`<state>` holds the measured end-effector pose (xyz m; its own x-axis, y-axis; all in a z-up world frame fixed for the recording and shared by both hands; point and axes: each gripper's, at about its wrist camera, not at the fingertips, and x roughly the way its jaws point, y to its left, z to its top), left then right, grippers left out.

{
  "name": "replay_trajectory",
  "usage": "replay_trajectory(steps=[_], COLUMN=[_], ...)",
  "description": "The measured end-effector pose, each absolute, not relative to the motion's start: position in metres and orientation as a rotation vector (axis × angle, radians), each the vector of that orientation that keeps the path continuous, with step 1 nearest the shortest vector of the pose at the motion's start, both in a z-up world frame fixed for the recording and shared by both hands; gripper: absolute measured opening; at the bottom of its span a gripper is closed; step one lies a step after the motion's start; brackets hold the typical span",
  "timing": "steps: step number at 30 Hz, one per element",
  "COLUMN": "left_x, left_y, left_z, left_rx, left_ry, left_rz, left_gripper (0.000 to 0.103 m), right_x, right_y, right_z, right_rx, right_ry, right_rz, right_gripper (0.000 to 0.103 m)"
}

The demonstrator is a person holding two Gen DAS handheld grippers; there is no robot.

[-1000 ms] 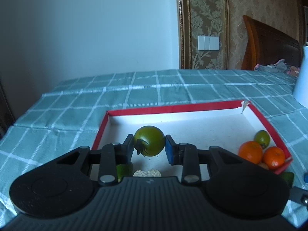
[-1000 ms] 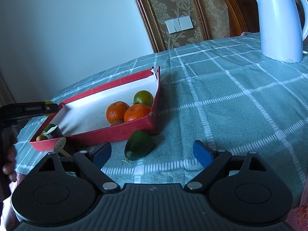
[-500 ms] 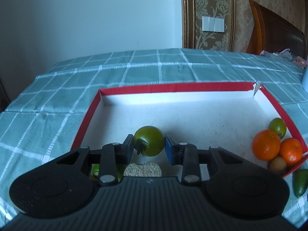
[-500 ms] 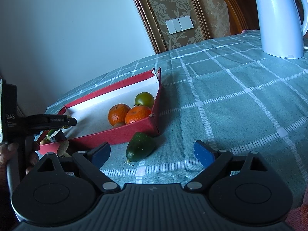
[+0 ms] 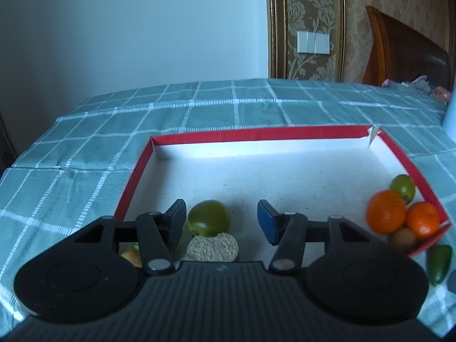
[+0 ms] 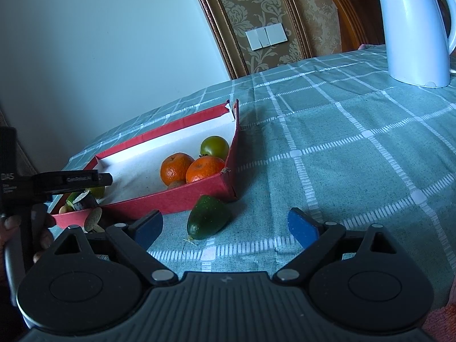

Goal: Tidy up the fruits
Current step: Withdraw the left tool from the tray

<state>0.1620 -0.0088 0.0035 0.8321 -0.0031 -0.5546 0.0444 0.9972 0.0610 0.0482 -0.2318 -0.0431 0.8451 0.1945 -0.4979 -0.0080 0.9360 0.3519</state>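
A red box with a white floor (image 5: 285,171) lies on the checked tablecloth; it also shows in the right wrist view (image 6: 171,199). My left gripper (image 5: 222,221) is open over its near left part, and a green tomato (image 5: 209,217) rests on the box floor between the fingers, close to the left one. Two oranges (image 5: 386,211), a kiwi (image 5: 403,238) and another green tomato (image 5: 402,185) sit in the right corner. A green avocado (image 6: 208,216) lies on the cloth outside the box. My right gripper (image 6: 225,226) is open just short of it.
A white electric kettle (image 6: 413,28) stands far right on the table. A cut fruit with a pale rough face (image 5: 212,246) and small green and yellow pieces (image 5: 131,255) lie at the box's near edge. A wooden chair back (image 5: 404,54) stands behind the table.
My left gripper has opened and let go of the green tomato, which now rests on the box floor. My right gripper has edged a little closer to the avocado.
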Motion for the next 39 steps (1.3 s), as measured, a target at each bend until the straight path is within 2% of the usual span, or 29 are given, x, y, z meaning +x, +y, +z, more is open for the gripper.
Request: replay_trajectory(steps=[2, 4, 9, 18, 23, 32, 39], left_x=[0.150, 0.136, 0.097, 0.059, 0.059, 0.068, 0.070], left_y=[-0.008, -0.008, -0.005, 0.024, 0.041, 0.056, 0.063], left_z=[0.010, 0.015, 0.022, 0.000, -0.019, -0.023, -0.024], left_rx=[0.070, 0.074, 0.094, 0.071, 0.054, -0.028, -0.079], left_ry=[0.560, 0.531, 0.468, 0.500, 0.541, 0.629, 0.635], left_rz=[-0.029, -0.030, -0.015, 0.030, 0.073, 0.063, 0.046], left_gripper=[0.062, 0.079, 0.103, 0.103, 0.103, 0.103, 0.103], right_x=[0.048, 0.048, 0.048, 0.047, 0.048, 0.044, 0.025], right_y=[-0.232, -0.233, -0.234, -0.233, -0.230, -0.227, -0.199], right_z=[-0.043, -0.043, -0.043, -0.043, -0.042, -0.040, -0.026], right_rx=[0.351, 0.356, 0.358, 0.347, 0.325, 0.312, 0.165], right_ry=[0.555, 0.554, 0.553, 0.557, 0.564, 0.532, 0.468], right_rz=[0.111, 0.113, 0.114, 0.111, 0.105, 0.108, 0.150], right_gripper=[0.095, 0.095, 0.095, 0.095, 0.095, 0.096, 0.096])
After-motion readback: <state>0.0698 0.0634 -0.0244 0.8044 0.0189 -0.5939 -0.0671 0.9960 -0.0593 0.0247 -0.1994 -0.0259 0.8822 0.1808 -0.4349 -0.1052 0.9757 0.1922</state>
